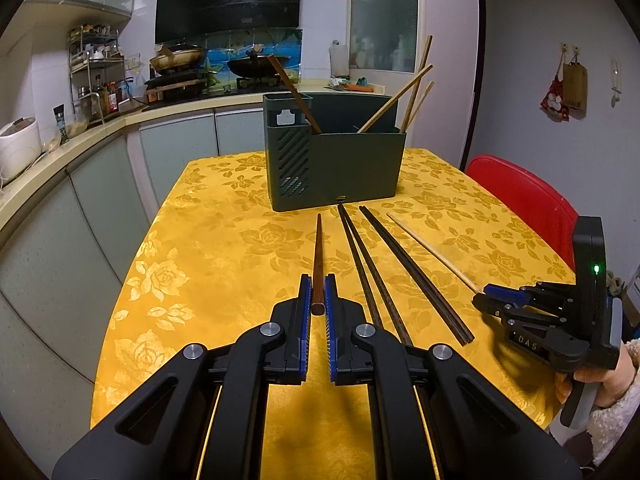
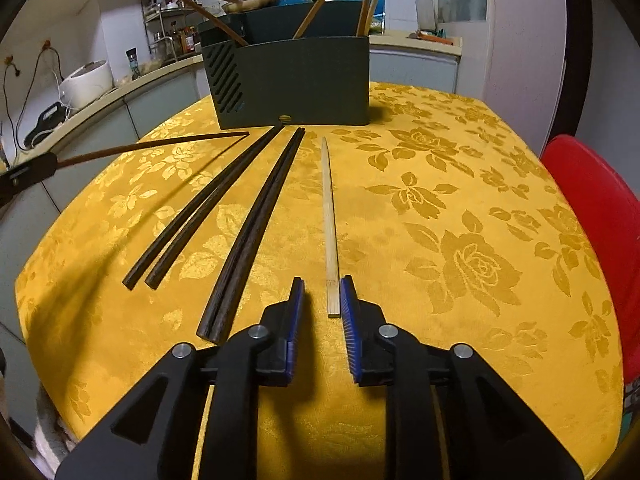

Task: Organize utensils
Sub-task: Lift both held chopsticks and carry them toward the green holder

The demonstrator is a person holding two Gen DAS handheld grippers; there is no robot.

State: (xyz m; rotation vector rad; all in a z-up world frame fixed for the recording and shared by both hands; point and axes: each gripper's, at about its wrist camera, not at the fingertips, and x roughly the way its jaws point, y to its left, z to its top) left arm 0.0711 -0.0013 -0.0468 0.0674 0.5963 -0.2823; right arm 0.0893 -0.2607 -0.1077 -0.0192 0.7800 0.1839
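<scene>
Dark chopsticks' (image 1: 362,276) ends behind fingers (image 1: 332,300)

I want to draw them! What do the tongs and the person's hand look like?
Both tongs, left and right, are black with blue ribbed pads and round silver bolts. The right one shows white letters "DAS" and a green light. The hand wears a fluffy white sleeve.

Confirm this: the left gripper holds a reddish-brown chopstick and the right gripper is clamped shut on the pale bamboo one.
Not quite. The right gripper is open, straddling the pale bamboo chopstick, which lies on the tablecloth, as the right wrist view shows. The left gripper does hold the reddish-brown chopstick.
</scene>
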